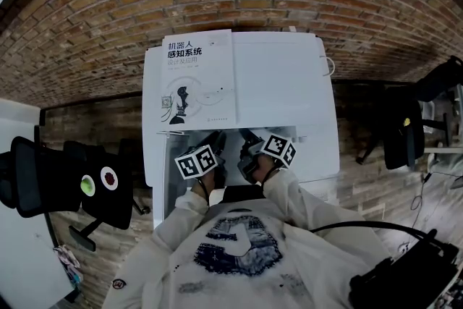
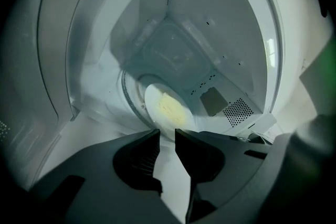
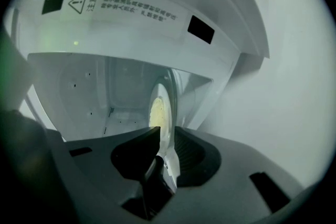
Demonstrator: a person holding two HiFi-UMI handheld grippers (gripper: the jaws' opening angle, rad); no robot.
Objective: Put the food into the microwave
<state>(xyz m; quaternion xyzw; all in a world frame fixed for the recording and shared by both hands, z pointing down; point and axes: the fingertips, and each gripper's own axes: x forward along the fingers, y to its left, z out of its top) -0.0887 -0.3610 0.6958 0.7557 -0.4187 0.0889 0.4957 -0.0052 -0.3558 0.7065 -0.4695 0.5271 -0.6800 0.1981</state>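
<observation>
One book (image 1: pixel 199 76) is seen lying on the left part of the top of the single white microwave (image 1: pixel 289 83), well clear of the open cavity below. Two grippers are reached into that cavity side by side. The left gripper (image 2: pixel 167 136) is closed down to a narrow gap on the near rim of the one white plate (image 2: pixel 155 99), apparently so that the load is shared and the plate kept level. One pale yellow portion of food (image 2: pixel 172 108) is carried on the plate, already inside the cavity over the glass turntable (image 2: pixel 128 99). Further right, the right gripper (image 3: pixel 167 136) is clamped on the same plate's rim, seen edge-on. The plate is judged not yet released, so placing is nearly finished.
</observation>
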